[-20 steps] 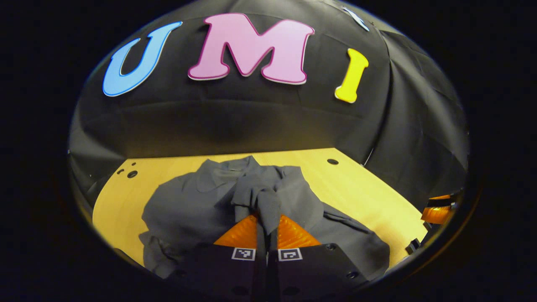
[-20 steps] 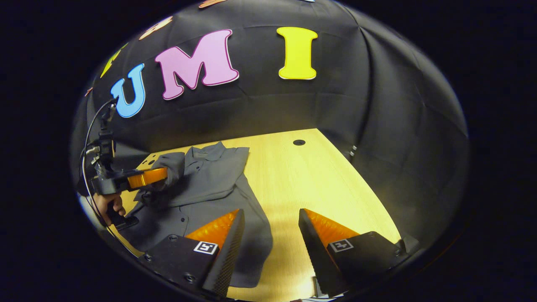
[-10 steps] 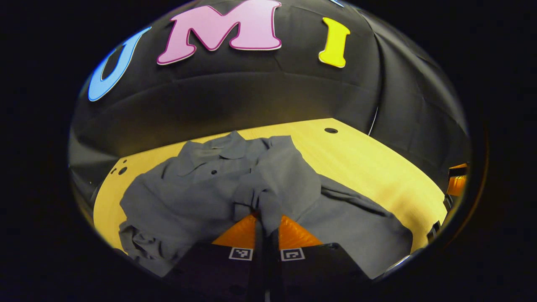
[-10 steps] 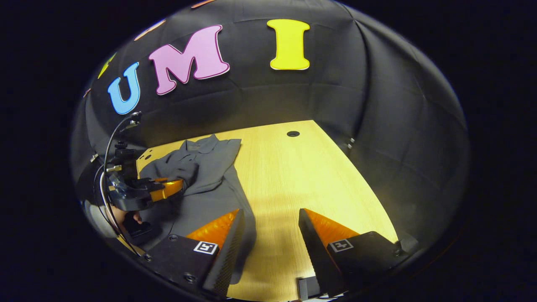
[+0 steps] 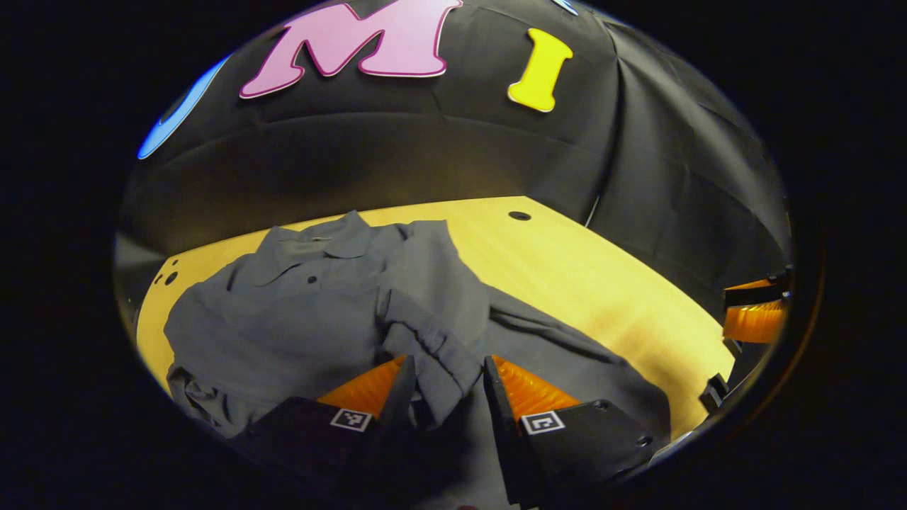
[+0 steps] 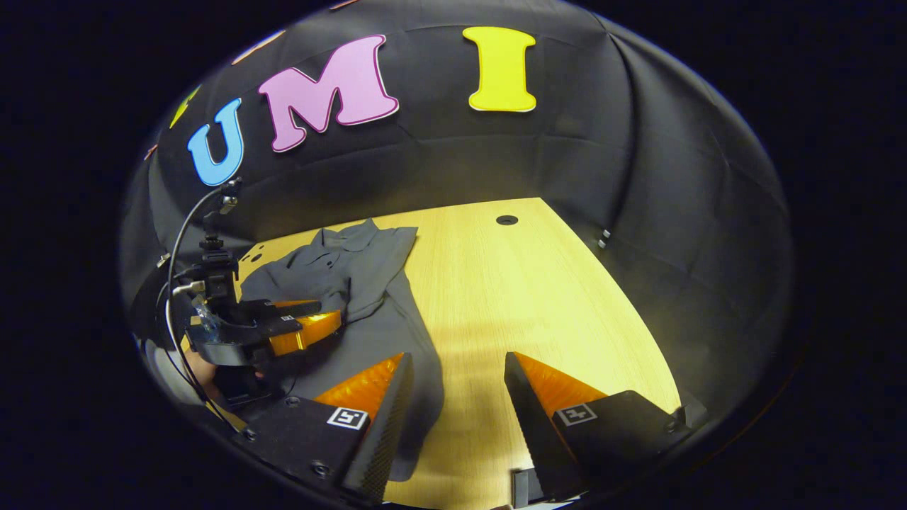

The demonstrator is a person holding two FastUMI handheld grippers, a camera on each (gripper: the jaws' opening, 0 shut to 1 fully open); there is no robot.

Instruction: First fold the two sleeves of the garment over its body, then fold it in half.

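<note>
Here, a gray shirt (image 5: 305,319) lies spread out on the yellow wooden counter (image 5: 609,283). Its collar (image 5: 333,241) points to the far side, near the black cloth wall. One sleeve (image 5: 432,333) is folded over the body of the shirt, and its cuff end lies right between the two fingers of the left gripper (image 5: 443,382). Those fingers stand apart — they do not press on the cuff. The cloth just rests in the gap.

In the right gripper view, the right gripper (image 6: 453,382) hangs over the near part of the counter. Its fingers are wide apart with nothing between them. The left finger is above the lower edge of the shirt (image 6: 368,312), and the right finger is above bare wood. Whether that finger touches the cloth is hard to tell.

Farther off in the same view, the left gripper (image 6: 312,327) sits low over the middle of the shirt, with a hand (image 6: 212,368) holding its grip from below. A thin black cable (image 6: 181,241) curls up from it.

The shirt's other side trails down toward the near edge of the counter — it looks a bit wrinkled there. A small round hole (image 6: 506,220) sits in the counter near the far edge, well apart from the shirt. A few more little holes (image 5: 166,276) show at the far left corner, just beside the shirt's shoulder.
</note>
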